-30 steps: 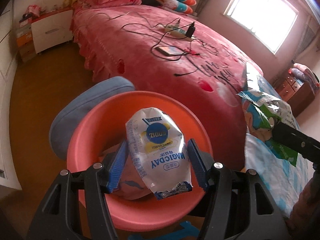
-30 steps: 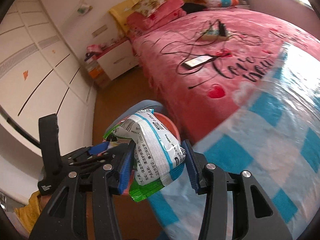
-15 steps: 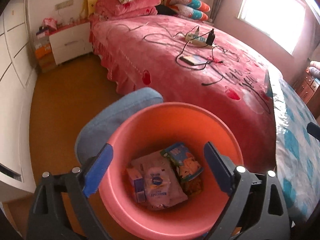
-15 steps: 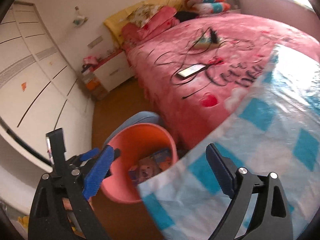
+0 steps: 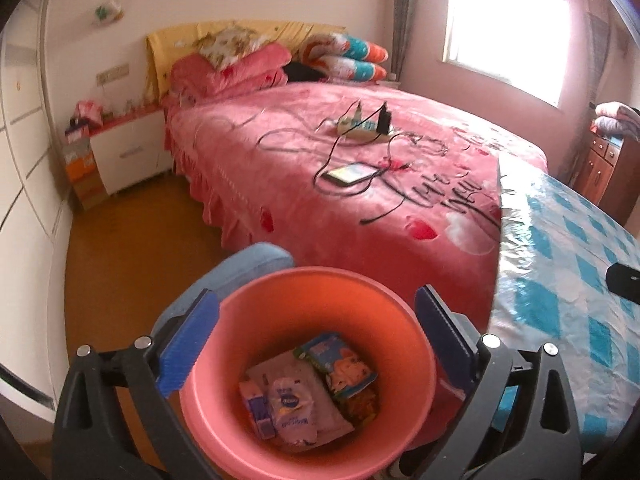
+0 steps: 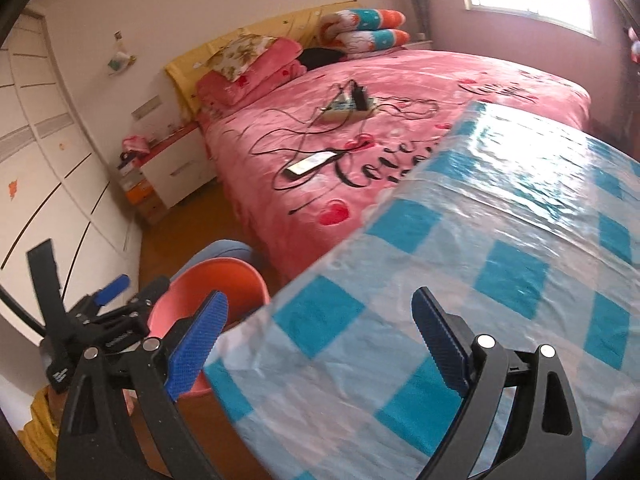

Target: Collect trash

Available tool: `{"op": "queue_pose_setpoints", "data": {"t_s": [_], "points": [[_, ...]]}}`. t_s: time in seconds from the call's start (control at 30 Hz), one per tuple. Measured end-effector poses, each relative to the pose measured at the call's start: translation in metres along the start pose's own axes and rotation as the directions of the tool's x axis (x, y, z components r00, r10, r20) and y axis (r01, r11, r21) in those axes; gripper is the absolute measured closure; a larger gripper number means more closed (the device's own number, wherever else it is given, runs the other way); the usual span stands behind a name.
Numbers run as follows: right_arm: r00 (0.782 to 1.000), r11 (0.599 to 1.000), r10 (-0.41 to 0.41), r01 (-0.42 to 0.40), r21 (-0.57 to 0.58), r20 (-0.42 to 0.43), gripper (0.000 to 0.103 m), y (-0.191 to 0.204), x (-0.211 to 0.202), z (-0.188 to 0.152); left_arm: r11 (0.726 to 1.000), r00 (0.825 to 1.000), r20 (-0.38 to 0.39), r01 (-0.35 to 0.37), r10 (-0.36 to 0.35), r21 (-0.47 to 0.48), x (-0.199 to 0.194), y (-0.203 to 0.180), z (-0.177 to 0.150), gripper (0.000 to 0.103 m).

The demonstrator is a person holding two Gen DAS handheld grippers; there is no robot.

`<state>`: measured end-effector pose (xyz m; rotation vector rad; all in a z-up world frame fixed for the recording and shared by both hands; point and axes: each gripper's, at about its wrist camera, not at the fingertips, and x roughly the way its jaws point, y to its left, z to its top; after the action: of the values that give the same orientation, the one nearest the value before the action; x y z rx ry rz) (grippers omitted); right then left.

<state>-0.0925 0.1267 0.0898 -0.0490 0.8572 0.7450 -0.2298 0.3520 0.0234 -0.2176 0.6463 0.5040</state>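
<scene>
An orange-pink bin stands on the floor right below my left gripper, which is open and empty above it. Inside lie several wrappers: a white milk pouch, a small purple carton and a green-blue snack bag. My right gripper is open and empty over the blue-checked tablecloth. The bin and the left gripper also show at the lower left of the right wrist view.
A blue stool stands behind the bin. A pink bed carries a phone, cables and a power strip. A white nightstand and wardrobe doors line the left. The checked table is on the right.
Both grippers opened and dropped their wrappers into the bin: the left let go of the white milk pouch, the right the snack bag. The right gripper then moved over the table.
</scene>
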Motion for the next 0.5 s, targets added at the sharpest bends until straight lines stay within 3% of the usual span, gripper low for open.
{"op": "queue_pose_setpoints", "data": {"t_s": [0.5], "points": [[0.988, 0.99, -0.138, 0.136, 0.033, 0.065, 0.011, -0.04, -0.041, -0.015, 0.991, 0.993, 0.007, 0.116, -0.117, 0.062, -0.014, -0.077, 0.014, 0.004]]}}
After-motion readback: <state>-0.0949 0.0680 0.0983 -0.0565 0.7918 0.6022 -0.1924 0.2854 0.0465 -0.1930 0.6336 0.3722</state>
